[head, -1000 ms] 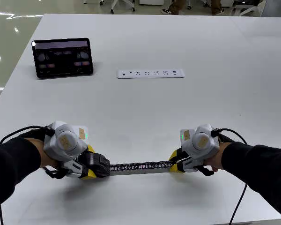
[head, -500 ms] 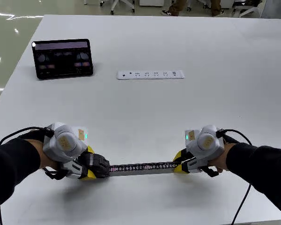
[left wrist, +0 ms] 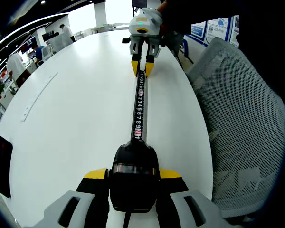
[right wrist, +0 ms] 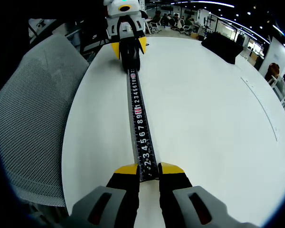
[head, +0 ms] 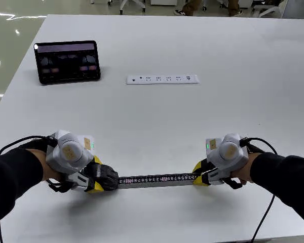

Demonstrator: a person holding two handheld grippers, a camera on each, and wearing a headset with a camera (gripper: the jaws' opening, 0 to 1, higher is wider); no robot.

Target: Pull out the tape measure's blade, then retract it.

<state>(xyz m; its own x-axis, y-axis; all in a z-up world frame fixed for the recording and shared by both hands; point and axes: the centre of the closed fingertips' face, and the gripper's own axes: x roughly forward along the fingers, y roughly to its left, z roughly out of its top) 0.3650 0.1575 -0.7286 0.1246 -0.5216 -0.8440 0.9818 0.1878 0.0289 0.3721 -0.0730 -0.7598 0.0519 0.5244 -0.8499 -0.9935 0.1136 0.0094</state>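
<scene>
tape measure case: black, near left edge of the white table
left gripper: jaws clamped on the tape measure case from both sides
blade: drawn out, flat on the table, running left to right between the grippers
right gripper: near right, jaws narrow, pinching the blade's free end
tablet: far left
power strip: far centre
</scene>
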